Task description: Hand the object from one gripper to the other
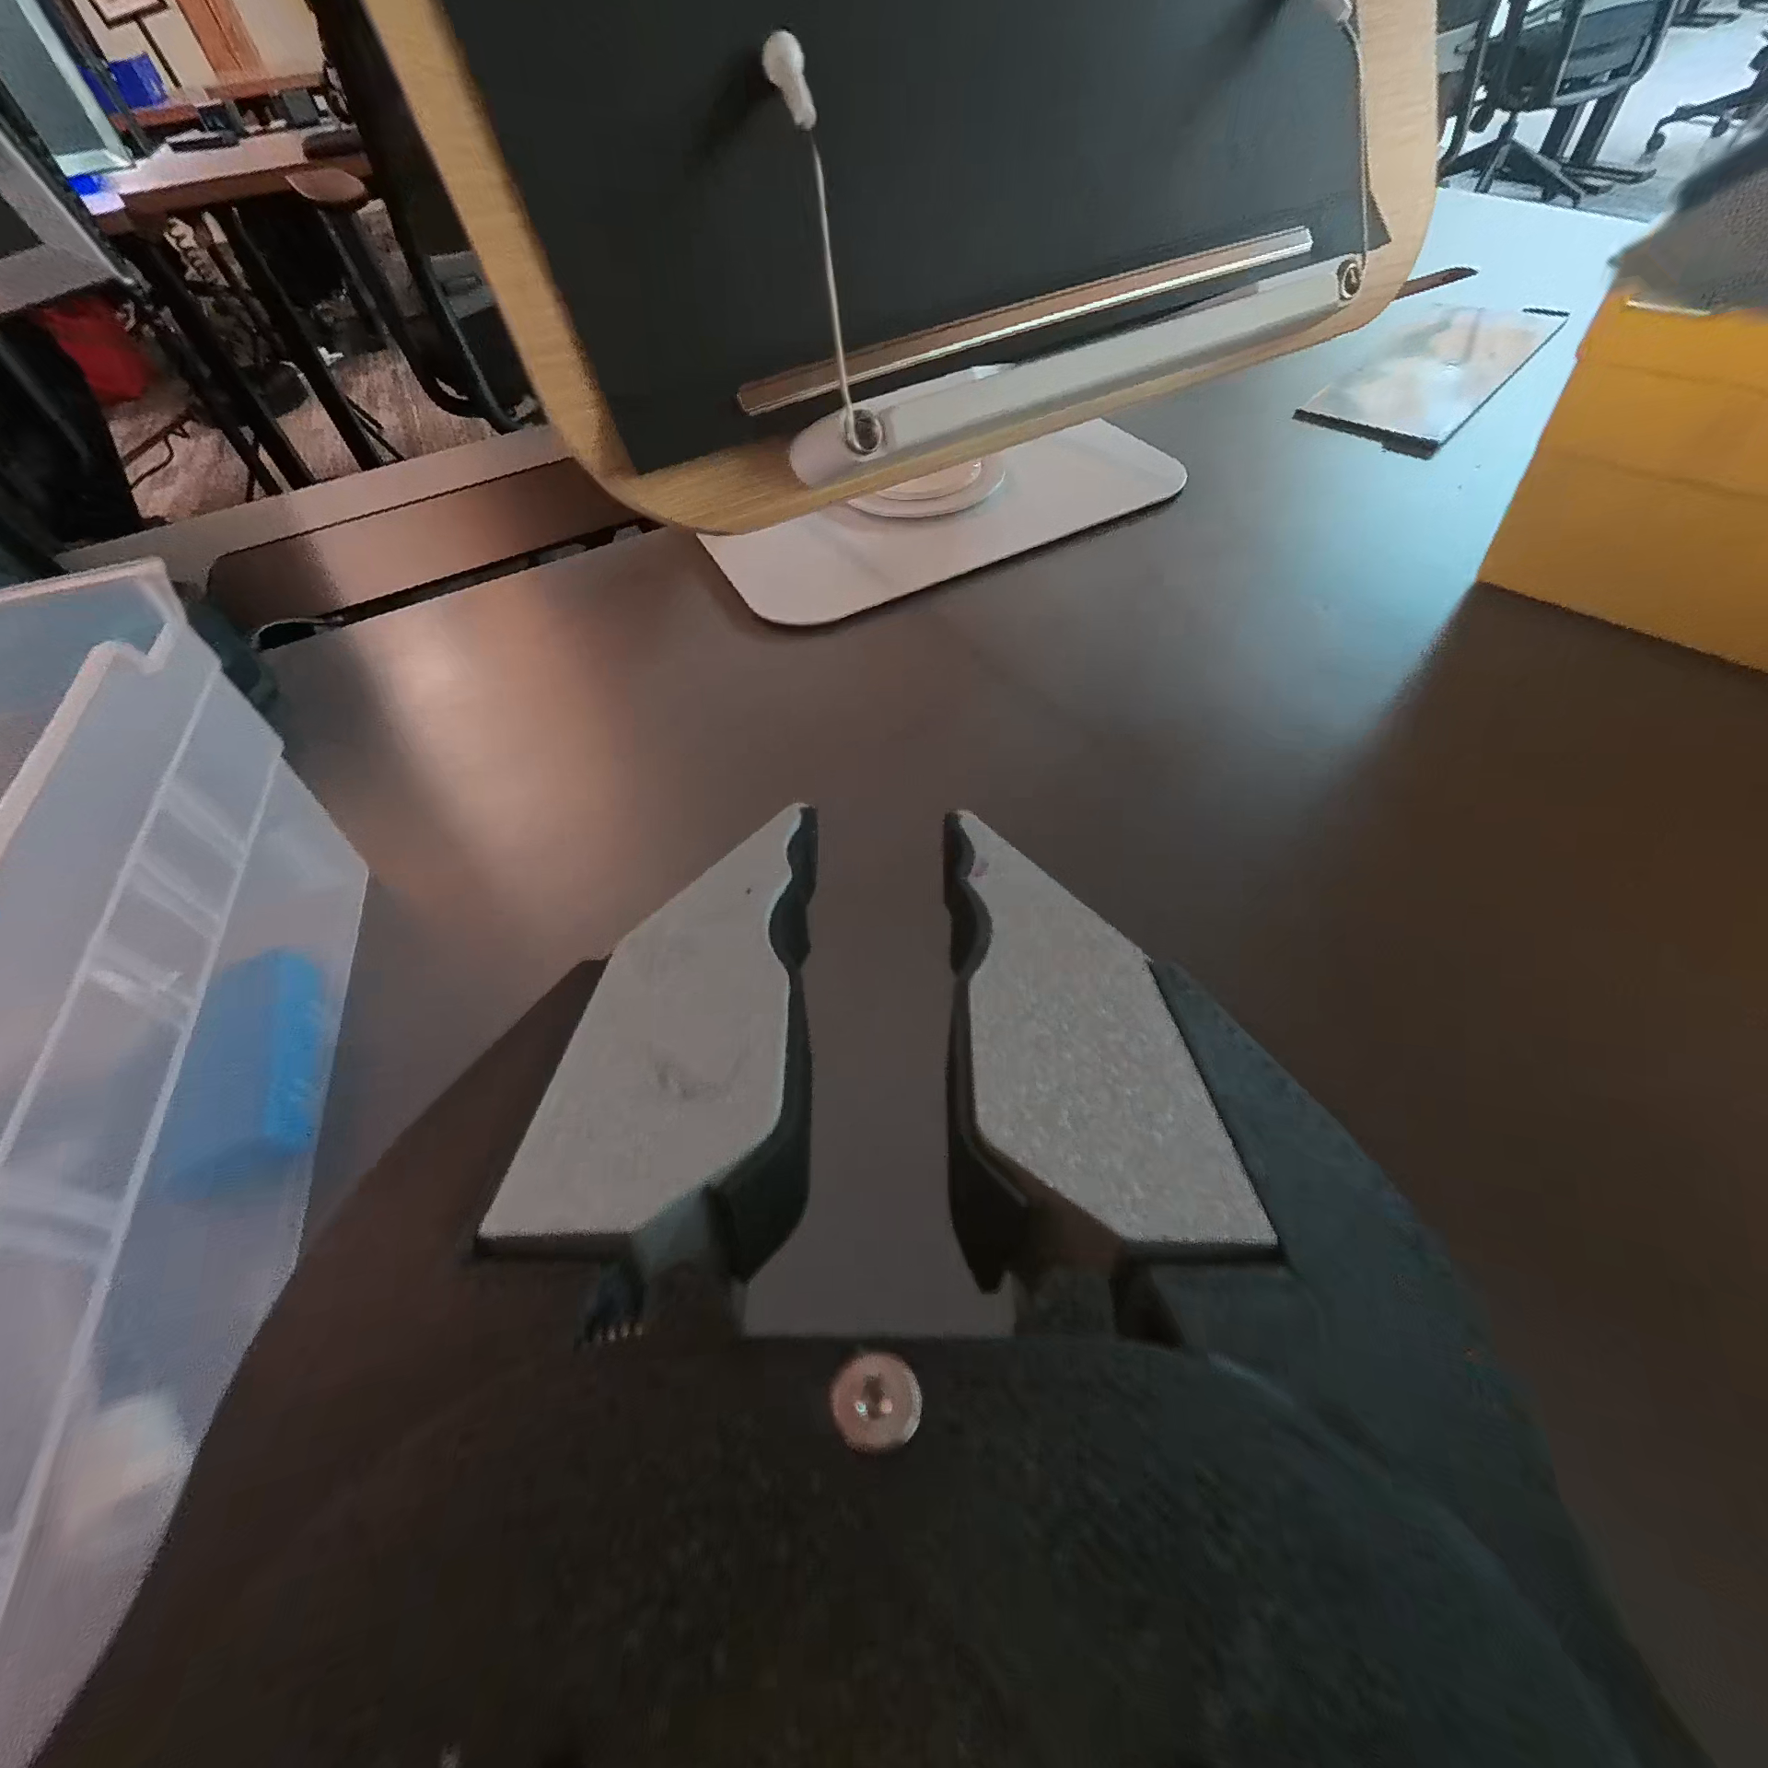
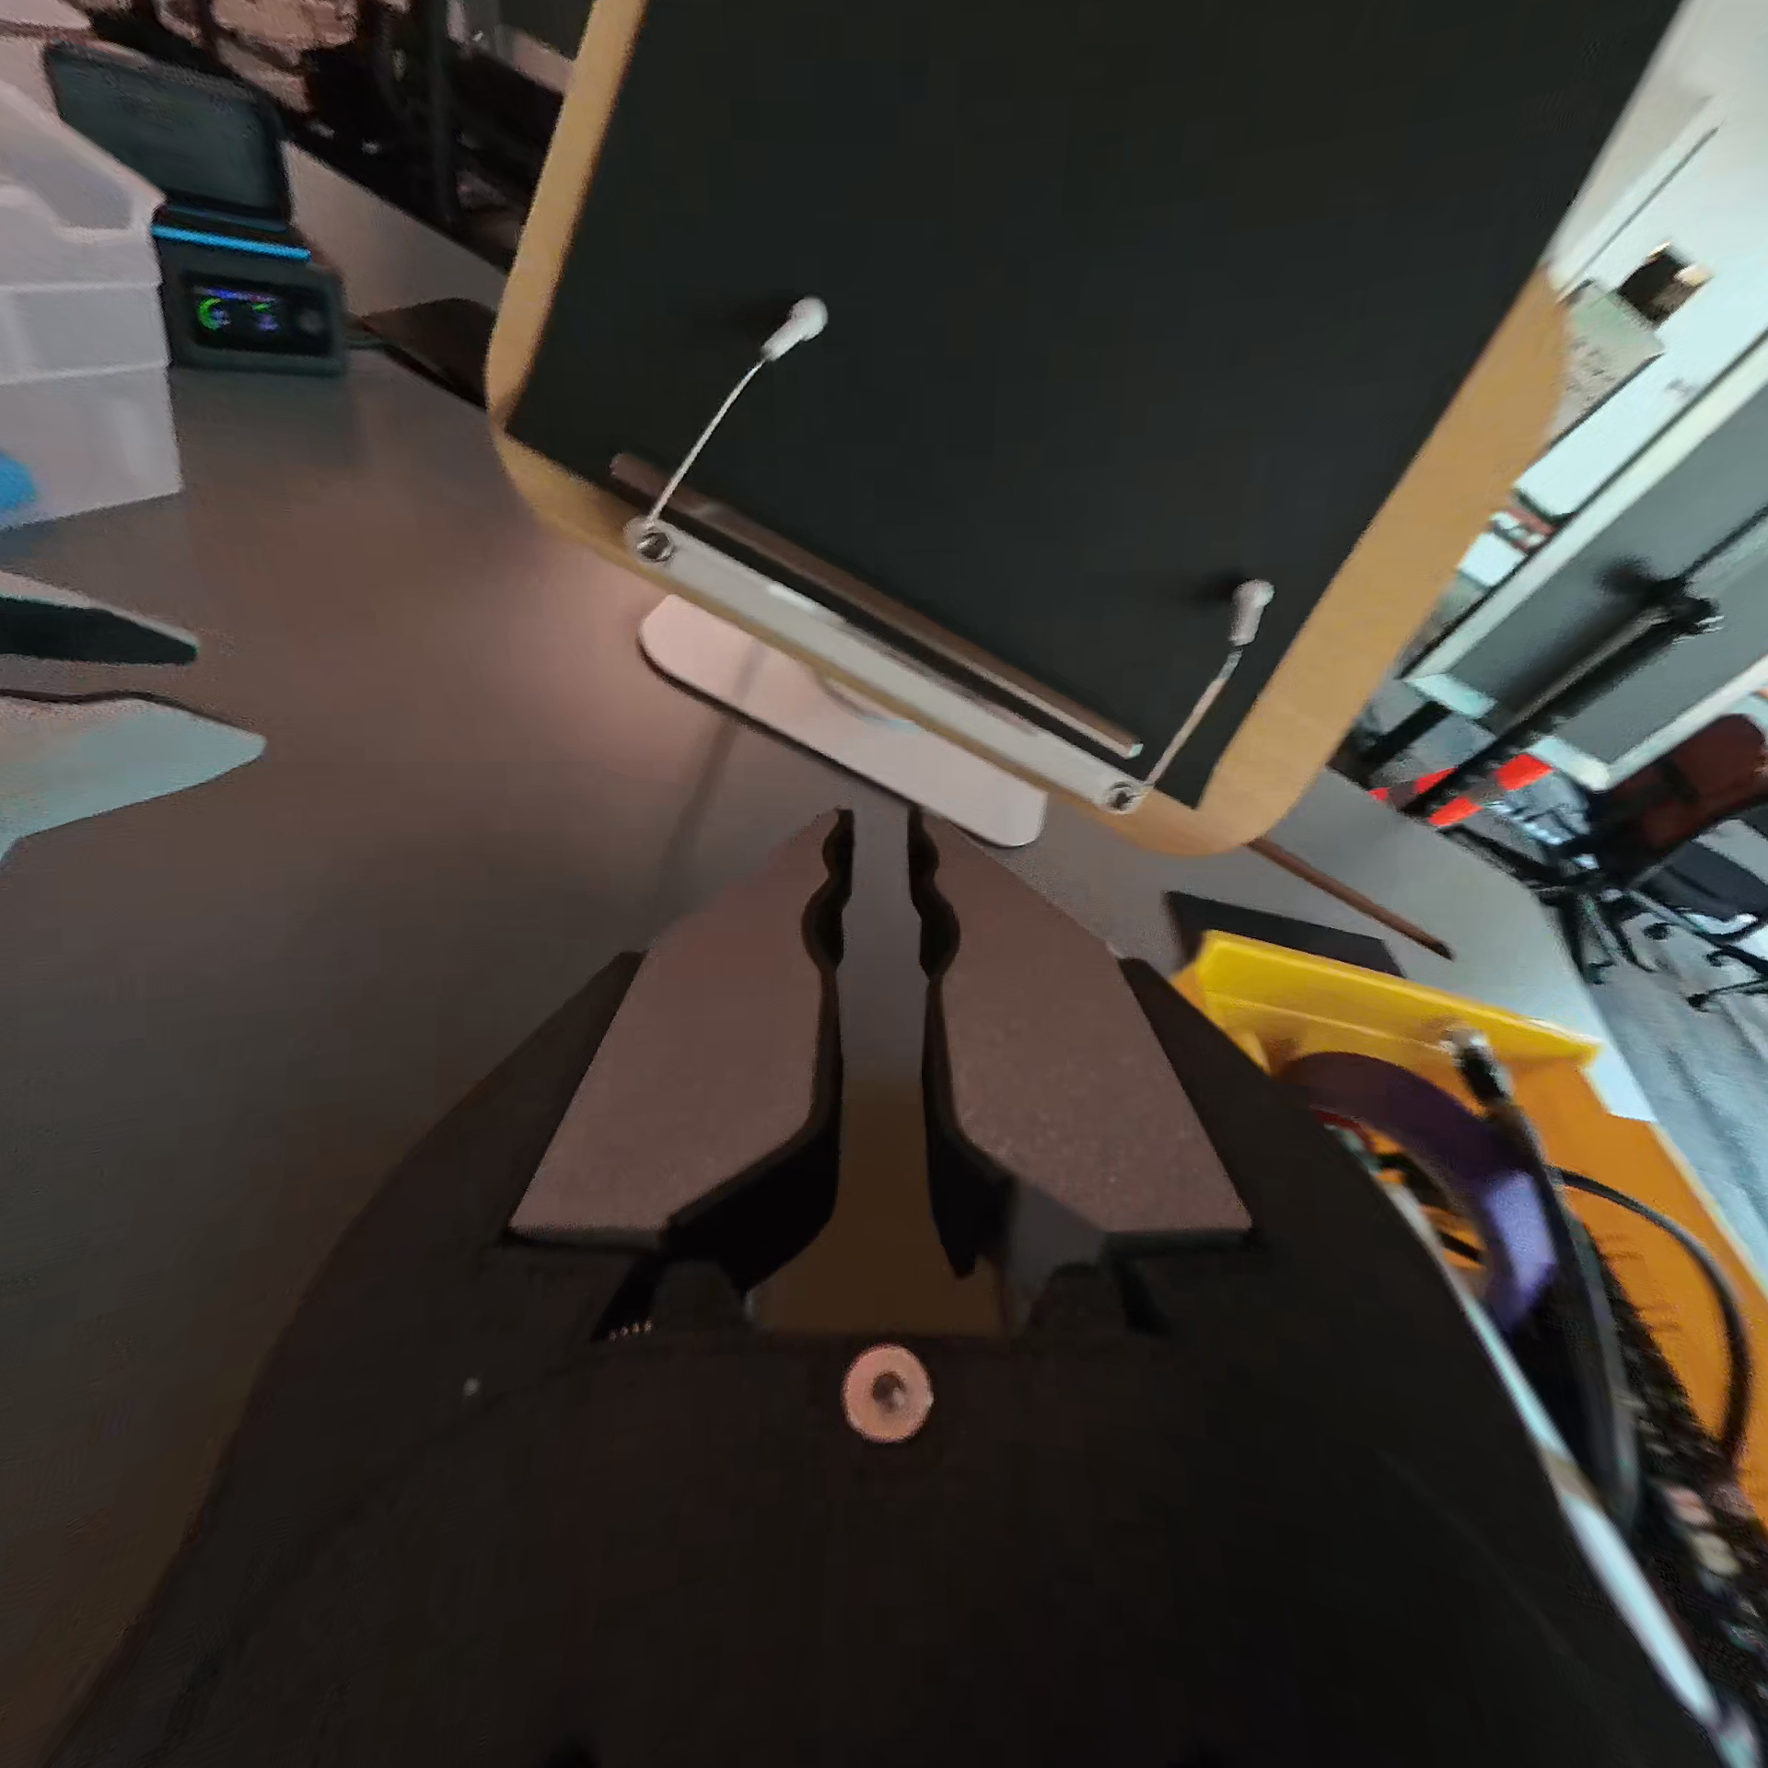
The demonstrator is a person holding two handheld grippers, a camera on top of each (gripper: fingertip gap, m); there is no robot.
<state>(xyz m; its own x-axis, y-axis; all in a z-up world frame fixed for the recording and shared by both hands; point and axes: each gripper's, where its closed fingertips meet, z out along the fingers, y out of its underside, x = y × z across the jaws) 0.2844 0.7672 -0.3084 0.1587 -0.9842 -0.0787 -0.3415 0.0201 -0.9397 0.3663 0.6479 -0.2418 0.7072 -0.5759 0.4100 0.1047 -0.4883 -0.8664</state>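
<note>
My left gripper (image 1: 880,832) is open and empty, low over the dark table (image 1: 957,718). My right gripper (image 2: 875,832) has its jaws a narrow gap apart with nothing between them. A yellow bin (image 2: 1339,995) sits just right of the right gripper and holds a purple tape roll (image 2: 1416,1119) and black cables. The yellow bin also shows at the far right in the left wrist view (image 1: 1646,478). A blue object (image 1: 258,1071) lies inside a clear plastic box (image 1: 143,957) left of the left gripper. Neither gripper holds anything.
A wood-framed black board stand (image 1: 957,191) on a white base (image 1: 957,545) stands ahead of both grippers, also in the right wrist view (image 2: 957,335). A flat dark plate (image 1: 1435,373) lies behind it. A small device with a lit screen (image 2: 249,316) sits far left. Spacing between my two grippers at the tips: around 15 cm. Measured from the fingertips, the blue object (image 1: 258,1071) is 15 cm or so from the left gripper and 30 cm from the right.
</note>
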